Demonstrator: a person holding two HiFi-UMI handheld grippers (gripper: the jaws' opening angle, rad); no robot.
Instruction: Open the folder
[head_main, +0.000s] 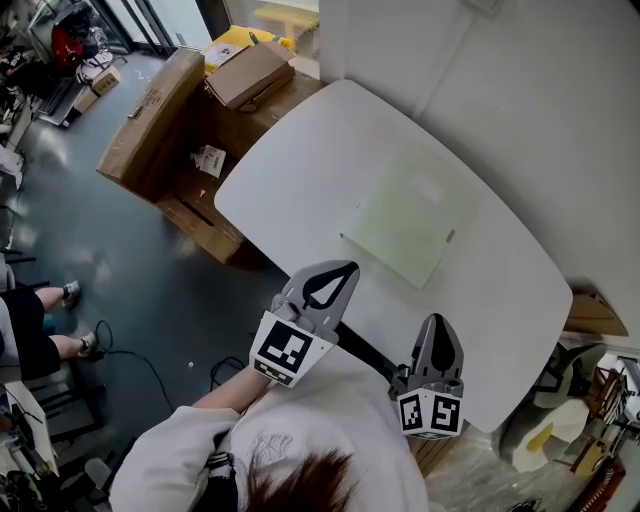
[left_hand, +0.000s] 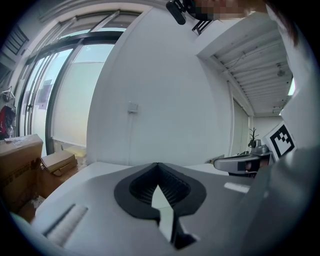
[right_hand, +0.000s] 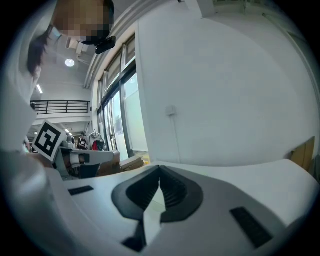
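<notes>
my left gripper (left_hand: 158, 167) has its two grey fingers pressed together at the tips, with nothing between them; only the dark, ribbed hollow behind the tips stays open. my right gripper (right_hand: 160, 167) looks the same: its tips meet and nothing is caught in them.

in the head view the left gripper (head_main: 345, 270) and the right gripper (head_main: 438, 322) both reach over the near edge of the broad white round-cornered table (head_main: 300, 170), side by side but apart, each with its black-and-white marker cube at the near end. each gripper view catches the other gripper off to one side.

the pale green translucent plastic folder (head_main: 410, 215) lies flat on the table, farther in than both grippers and well apart from their tips. it sits roughly mid-table towards the plain white wall (head_main: 520, 90), with a small white label on its upper face. neither gripper touches it.

off the table's far left end stand brown cardboard boxes (head_main: 150, 125) on the dark floor (head_main: 140, 290). at the left edge of the head view a seated person's legs (head_main: 45, 325) show. my white sleeve (head_main: 190, 440) fills the near foreground.
</notes>
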